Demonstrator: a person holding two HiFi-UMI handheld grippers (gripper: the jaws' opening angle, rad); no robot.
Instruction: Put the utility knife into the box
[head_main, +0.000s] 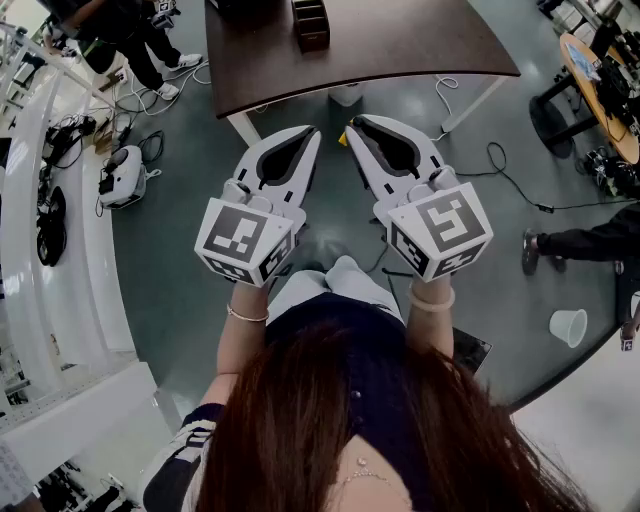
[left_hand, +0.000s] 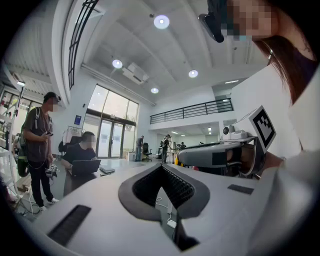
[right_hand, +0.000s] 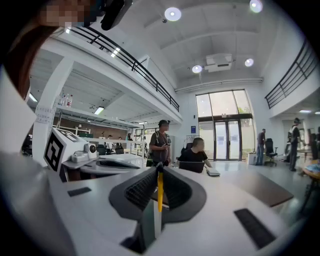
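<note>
Both grippers are held up over the floor, short of the dark brown table (head_main: 400, 45). My right gripper (head_main: 352, 125) is shut on a thin yellow utility knife (head_main: 343, 138). In the right gripper view the utility knife (right_hand: 160, 192) stands on edge between the black pads, its tip at the fingertips of the right gripper (right_hand: 160, 170). My left gripper (head_main: 312, 132) is shut with nothing in it, and in its own view the left gripper (left_hand: 162, 166) has its jaws meeting at the tip. A dark box (head_main: 311, 25) stands on the table ahead, beyond both grippers.
The table's white legs (head_main: 243, 128) stand just ahead of the grippers. Cables (head_main: 500, 170) trail over the grey floor. A paper cup (head_main: 568, 326) lies at the right, near a seated person's foot (head_main: 530, 252). A white device (head_main: 122, 175) sits left. Several people stand or sit further off.
</note>
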